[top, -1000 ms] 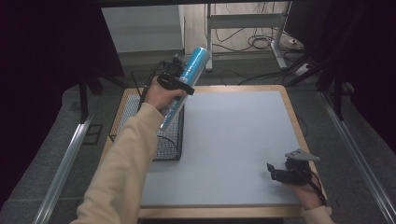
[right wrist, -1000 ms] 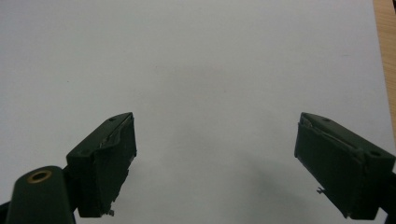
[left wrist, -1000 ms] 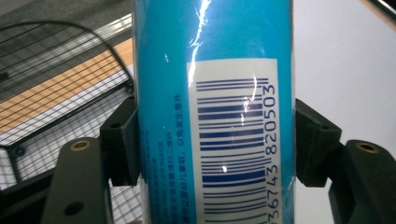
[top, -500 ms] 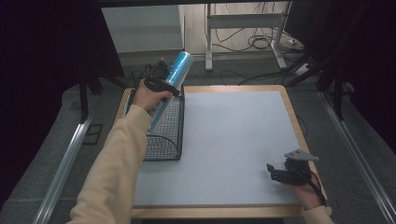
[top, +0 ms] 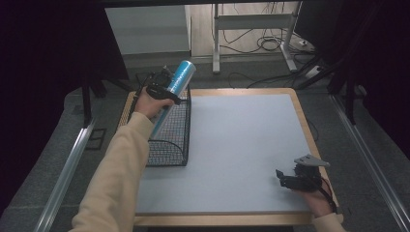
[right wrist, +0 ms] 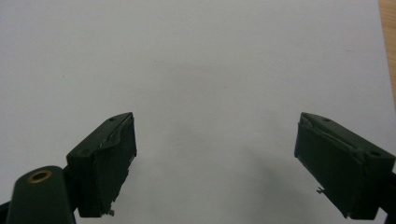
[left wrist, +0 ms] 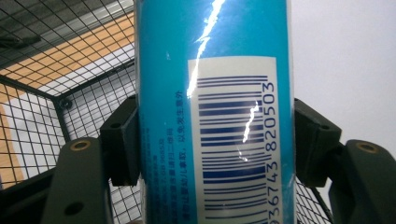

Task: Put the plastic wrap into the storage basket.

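High view, blue tube (top: 175, 92) lower end hidden behind basket (top: 169, 145)

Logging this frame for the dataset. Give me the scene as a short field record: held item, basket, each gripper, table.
held item: blue tube with a barcode label, tilted over the basket
basket: black wire basket, at the table's left edge
left gripper: shut on the blue tube, above the basket
right gripper: open, holding nothing, near the table's front right
table: white surface, wooden rim
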{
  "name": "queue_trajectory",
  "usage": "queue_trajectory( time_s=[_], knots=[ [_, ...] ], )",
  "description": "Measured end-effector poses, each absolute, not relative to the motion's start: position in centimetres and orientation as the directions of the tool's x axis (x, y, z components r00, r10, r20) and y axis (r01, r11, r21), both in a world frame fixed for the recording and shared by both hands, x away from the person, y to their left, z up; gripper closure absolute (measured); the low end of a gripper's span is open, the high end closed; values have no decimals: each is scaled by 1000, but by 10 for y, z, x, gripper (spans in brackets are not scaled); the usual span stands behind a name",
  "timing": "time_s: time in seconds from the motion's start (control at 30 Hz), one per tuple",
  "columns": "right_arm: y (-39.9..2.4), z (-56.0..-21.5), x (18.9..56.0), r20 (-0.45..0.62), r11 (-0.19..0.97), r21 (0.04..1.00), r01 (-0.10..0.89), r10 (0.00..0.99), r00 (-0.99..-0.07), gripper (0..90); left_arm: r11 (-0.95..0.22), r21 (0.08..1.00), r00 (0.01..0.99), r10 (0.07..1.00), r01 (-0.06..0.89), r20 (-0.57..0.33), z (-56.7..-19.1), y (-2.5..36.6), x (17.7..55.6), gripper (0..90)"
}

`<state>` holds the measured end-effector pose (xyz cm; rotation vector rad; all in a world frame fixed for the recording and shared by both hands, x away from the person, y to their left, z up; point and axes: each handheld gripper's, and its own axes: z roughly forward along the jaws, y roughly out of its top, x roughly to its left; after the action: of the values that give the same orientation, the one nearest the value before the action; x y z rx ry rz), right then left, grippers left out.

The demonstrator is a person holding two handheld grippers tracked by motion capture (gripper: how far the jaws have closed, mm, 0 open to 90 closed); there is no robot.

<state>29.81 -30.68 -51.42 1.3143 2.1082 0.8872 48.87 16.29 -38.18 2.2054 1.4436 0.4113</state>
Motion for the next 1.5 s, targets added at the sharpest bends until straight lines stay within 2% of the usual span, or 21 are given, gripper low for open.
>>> queue_trajectory(
  time_s=[0.7,0.93,1.5],
  knots=[
    [-307,-515,298,-78,324,743,585,911,-406,131,-374,493,429,903,785,3,-406,155,507,316],
    [-307,-515,298,-78,325,743,585,911,-406,131,-396,468,426,904,790,45,-413,155,511,317],
    [-307,-514,298,-78,324,744,584,910,-407,131,-412,385,424,904,826,57,-433,154,514,317]
  ],
)
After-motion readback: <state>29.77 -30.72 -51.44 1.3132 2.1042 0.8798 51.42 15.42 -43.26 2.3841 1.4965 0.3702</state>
